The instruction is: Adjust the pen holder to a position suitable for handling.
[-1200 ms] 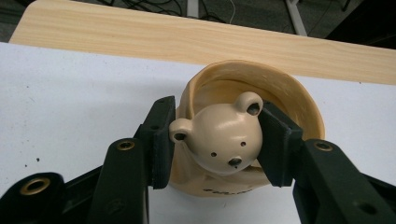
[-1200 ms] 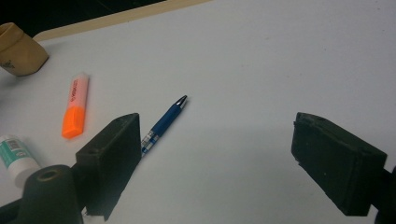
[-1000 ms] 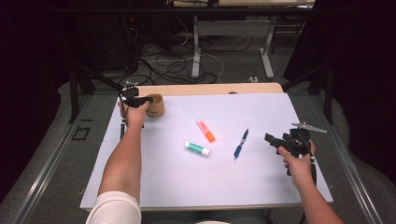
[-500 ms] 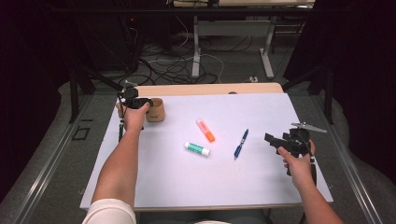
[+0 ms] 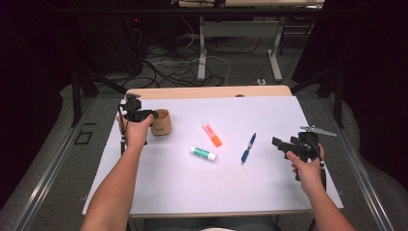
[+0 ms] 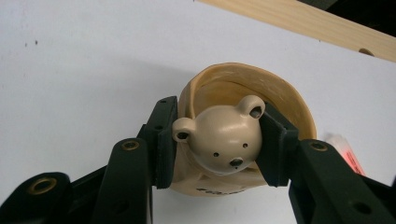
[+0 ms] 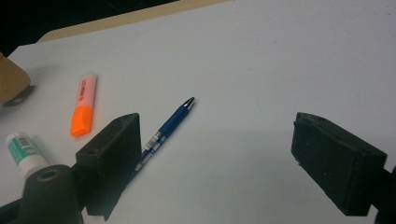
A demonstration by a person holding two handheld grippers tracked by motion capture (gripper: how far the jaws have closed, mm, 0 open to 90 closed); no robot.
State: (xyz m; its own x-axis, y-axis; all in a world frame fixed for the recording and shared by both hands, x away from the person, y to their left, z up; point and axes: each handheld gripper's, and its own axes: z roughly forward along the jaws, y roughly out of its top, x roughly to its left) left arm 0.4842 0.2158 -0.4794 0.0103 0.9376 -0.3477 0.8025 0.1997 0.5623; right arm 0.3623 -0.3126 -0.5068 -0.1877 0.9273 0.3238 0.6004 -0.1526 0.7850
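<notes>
right of the bear cup (image 5: 161, 122) pinched in the left gripper (image 5: 145, 115) — highlighter (image 5: 211, 134), glue stick (image 5: 202, 153), pen (image 5: 248, 147); right gripper (image 5: 277, 143) spread

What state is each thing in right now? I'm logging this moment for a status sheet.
Cup: upright, gripped at its bear head.
Left gripper: shut on the cup.
Right gripper: open, empty, above the table.
Highlighter: lying flat, capped.
Glue stick: lying flat, capped.
Pen: lying flat.
</notes>
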